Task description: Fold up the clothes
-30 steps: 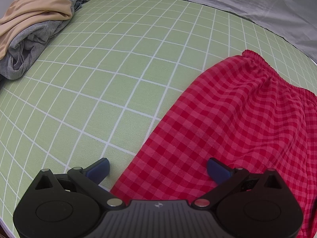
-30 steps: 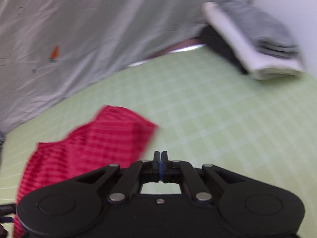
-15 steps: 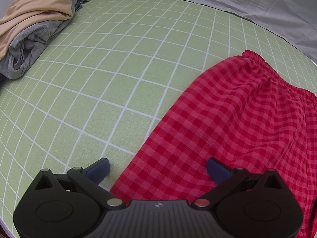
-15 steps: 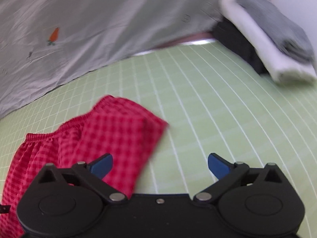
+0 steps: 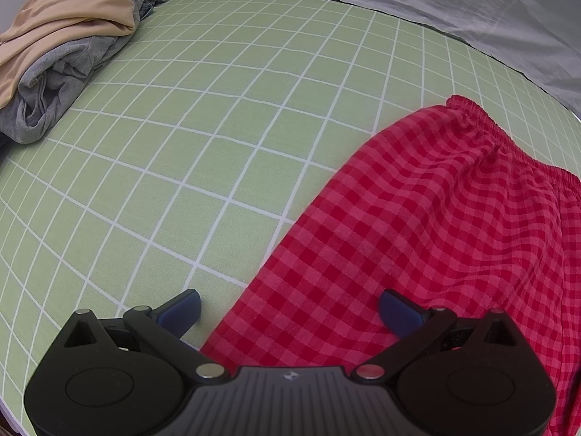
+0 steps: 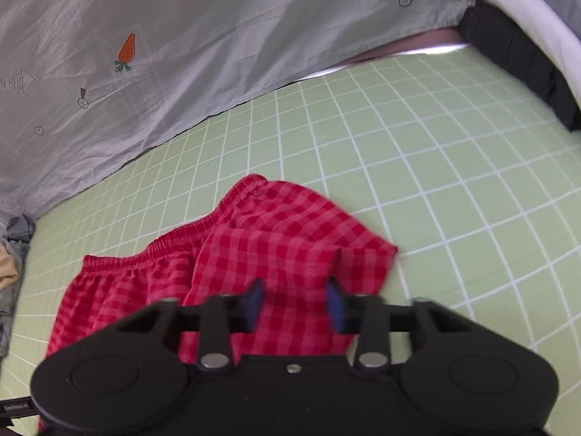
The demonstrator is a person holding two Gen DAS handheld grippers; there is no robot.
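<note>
Left gripper [image 5: 288, 310] hangs wide open over the red checked shorts [image 5: 428, 225] while the right gripper [image 6: 295, 303] fingers are closing around a fold.

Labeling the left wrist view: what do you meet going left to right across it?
Pile of unfolded clothes, beige over grey → bare green grid mat → red checked shorts. The left tongs sit open at the bottom, straddling the shorts' left edge, so they get no place in the order.
</note>
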